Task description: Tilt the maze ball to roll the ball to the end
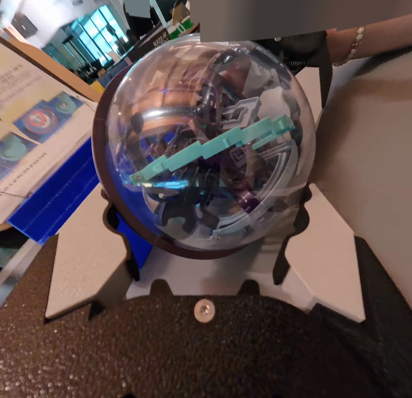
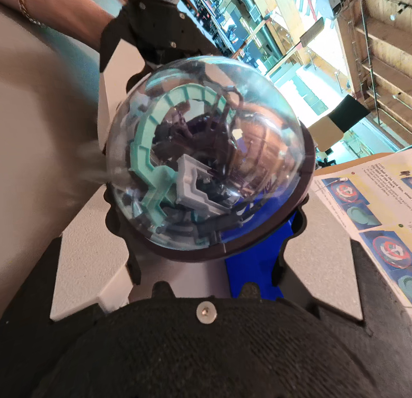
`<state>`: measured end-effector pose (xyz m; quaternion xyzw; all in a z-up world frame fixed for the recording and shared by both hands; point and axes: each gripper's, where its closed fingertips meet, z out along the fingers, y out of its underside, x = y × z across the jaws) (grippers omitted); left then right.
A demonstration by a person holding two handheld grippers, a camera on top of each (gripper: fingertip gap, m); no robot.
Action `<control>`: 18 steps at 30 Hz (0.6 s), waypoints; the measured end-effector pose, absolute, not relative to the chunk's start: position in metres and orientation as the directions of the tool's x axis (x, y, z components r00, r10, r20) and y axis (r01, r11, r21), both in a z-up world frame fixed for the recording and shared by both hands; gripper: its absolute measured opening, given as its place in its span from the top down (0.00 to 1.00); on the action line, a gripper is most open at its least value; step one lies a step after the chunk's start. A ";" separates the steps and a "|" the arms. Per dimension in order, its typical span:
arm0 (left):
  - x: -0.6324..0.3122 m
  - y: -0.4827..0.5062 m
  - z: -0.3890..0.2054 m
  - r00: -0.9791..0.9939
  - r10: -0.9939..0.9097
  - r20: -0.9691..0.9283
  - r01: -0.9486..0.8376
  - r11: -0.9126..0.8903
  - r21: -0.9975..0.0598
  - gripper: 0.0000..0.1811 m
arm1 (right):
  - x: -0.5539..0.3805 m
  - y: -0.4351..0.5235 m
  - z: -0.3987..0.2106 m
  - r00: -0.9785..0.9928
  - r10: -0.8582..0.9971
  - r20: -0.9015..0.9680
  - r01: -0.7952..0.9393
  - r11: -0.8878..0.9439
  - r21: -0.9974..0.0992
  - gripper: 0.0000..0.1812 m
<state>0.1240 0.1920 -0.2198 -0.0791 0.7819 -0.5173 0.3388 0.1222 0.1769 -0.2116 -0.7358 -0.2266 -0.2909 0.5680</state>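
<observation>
A: Two grippers on one maze ball (image 1: 207, 142), from opposite sides. Left gripper (image 1: 206, 211) spread wide, fingers (image 1: 116, 226) pressed against the dark equator ring (image 1: 100, 164), so gripping the ball, not merely cupping it.

B: Same for the right gripper (image 2: 206, 211): spread, fingers (image 2: 121, 220) bearing on the ring, holding the ball. Left gripper also visible beyond the ball, straight across.

A: Ball lifted, not resting on anything visible. Blue box (image 1: 55, 197) and printed instruction sheets (image 1: 26, 119) behind and to the left of the ball.

B: In the right wrist view, blue box (image 2: 252, 271) under the ball, sheets (image 2: 367, 209) to the right of it. Horizon strongly slanted there, so right gripper judged rolled well over.

A: Key relation: ball dead centre between both grippers, neither nearer. Teal track (image 1: 211, 146) running as a long diagonal bar across the ball, low end lower left, high end upper right.

B: From the other side, teal track (image 2: 142, 142) seen as a ring arching over a grey stepped piece (image 2: 196, 186). Small rolling ball not found; too much glare and blur.

A: Bare forearm with bracelet (image 1: 354, 44) beyond the ball, upper right. Wrist bent inward toward the ball.

B: Progress unclear without the small ball. Next tilt probably along the teal bar's long axis, both wrists rolling together.
</observation>
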 end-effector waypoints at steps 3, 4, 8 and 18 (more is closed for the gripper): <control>0.131 0.191 -0.222 -0.776 -0.478 -0.412 0.179 0.460 -0.870 0.13 | 0.135 0.175 -0.217 0.699 0.010 0.715 0.688 -0.282 -0.669 0.13; 0.133 0.192 -0.223 -0.780 -0.475 -0.408 0.164 0.475 -0.864 0.13 | 0.137 0.176 -0.217 0.695 0.011 0.719 0.692 -0.283 -0.664 0.13; 0.138 0.195 -0.231 -0.835 -0.432 -0.340 0.084 0.511 -0.856 0.14 | 0.136 0.173 -0.213 0.693 0.049 0.719 0.704 -0.259 -0.661 0.16; 0.128 0.178 -0.227 -0.920 -0.392 -0.019 -0.133 0.355 -0.925 0.15 | 0.129 0.163 -0.210 0.895 0.055 0.444 0.445 -0.205 -0.872 0.16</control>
